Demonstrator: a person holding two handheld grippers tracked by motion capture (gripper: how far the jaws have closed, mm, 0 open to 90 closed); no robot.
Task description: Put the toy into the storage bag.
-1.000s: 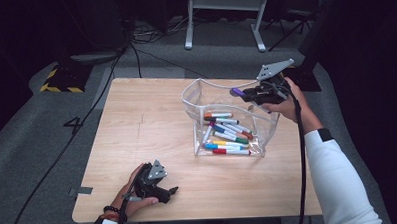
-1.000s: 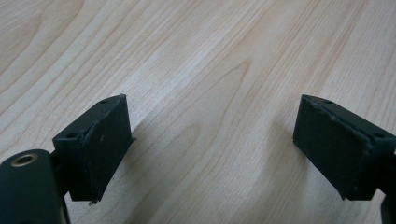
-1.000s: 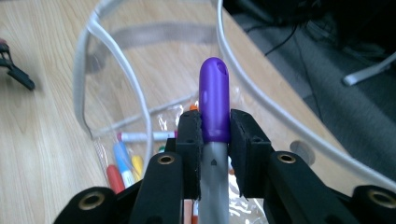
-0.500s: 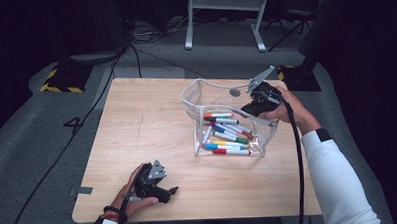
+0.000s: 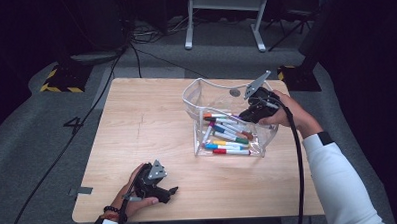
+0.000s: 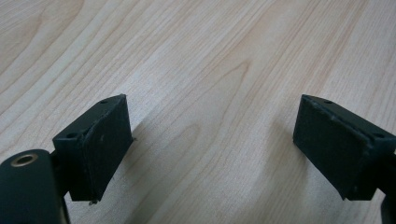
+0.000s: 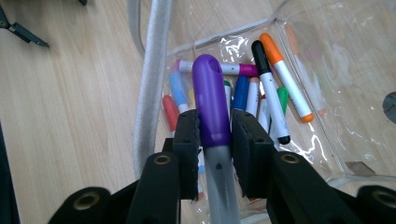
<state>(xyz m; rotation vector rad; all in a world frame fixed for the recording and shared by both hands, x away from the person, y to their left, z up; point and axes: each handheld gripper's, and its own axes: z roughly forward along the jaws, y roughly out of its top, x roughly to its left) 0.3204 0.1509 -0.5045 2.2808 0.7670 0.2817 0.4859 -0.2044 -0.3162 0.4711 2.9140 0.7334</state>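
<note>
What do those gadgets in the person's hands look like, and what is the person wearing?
Both are black. The left gripper and right gripper each carry a grey three-cornered plate and trail a black cable. The jaws end in flat black pads with small screw holes. The sleeves are white, with a dark band at the right wrist and beaded bracelets at the left.

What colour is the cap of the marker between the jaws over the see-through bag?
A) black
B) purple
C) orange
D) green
B: in the right gripper view, the right gripper has a marker with a purple cap between its jaws, above the clear bag of other markers.
</note>
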